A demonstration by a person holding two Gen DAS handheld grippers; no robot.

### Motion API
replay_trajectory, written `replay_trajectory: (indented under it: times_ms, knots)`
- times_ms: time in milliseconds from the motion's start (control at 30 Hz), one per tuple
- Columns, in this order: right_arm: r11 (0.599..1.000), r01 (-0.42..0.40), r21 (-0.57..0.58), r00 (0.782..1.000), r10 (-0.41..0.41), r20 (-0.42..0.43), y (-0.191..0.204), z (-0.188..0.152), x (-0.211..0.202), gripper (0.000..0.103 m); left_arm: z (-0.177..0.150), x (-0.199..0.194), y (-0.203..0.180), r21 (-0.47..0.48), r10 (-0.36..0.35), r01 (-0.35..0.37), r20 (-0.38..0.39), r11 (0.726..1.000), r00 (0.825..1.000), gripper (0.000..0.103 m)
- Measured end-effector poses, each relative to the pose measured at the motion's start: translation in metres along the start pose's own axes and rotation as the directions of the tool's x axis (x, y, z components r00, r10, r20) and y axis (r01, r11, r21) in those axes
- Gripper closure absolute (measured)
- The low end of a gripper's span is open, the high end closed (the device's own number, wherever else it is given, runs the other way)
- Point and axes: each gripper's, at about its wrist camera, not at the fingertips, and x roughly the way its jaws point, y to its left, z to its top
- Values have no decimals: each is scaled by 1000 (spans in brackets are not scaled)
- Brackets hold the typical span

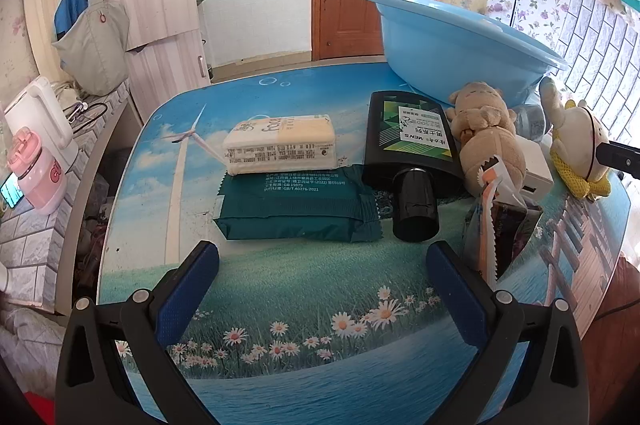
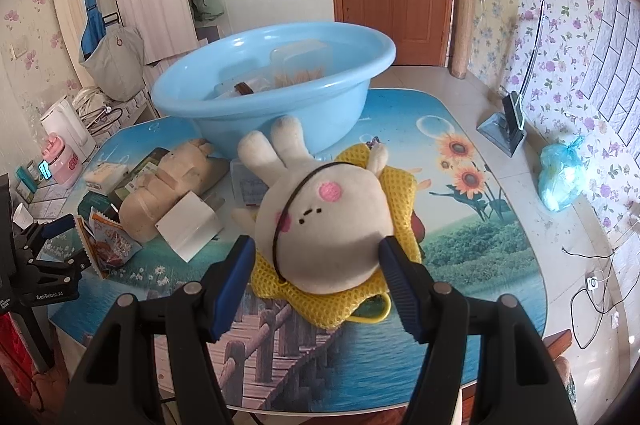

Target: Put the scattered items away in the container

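Observation:
A white rabbit plush [image 2: 328,221] in yellow mesh lies on the table in front of the blue basin [image 2: 224,121]. My right gripper [image 2: 318,257] is shut on its head, one pad against each side. My left gripper [image 1: 320,265] hovers open and empty above the table, just short of a green wipes pack [image 1: 296,213]. Behind that pack lies a tissue pack [image 1: 280,145]. To the right are a black bottle [image 1: 408,153], a brown plush [image 1: 484,137], a snack packet [image 1: 492,221] and a white box [image 1: 536,169]. The basin [image 1: 460,45] holds several items.
The round table [image 2: 480,257] has a printed landscape top. A kettle [image 1: 36,117] and a pink cup [image 1: 36,169] stand on a side counter to the left. A door, a hanging bag, a floor cleaner [image 2: 508,125] and a blue rubbish bag [image 2: 560,173] lie beyond.

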Motion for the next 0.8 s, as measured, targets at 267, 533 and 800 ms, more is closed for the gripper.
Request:
replay_trajectory:
  times_ms: [267,533,800]
  knots:
    - [1000,-16,17,1000,15,5,-4,-4,5,39,0,0,0,-1,0,0,0,1000,1000,0]
    - [1000,-29,7,1000,29,12,0,-6,3,39,0,1,0,-5,5,-5,1,1000,1000,0]
    - [999,-44,27,999,43,12,-3,-7,2,39,0,1,0,-5,5,-5,3,1000,1000,0]
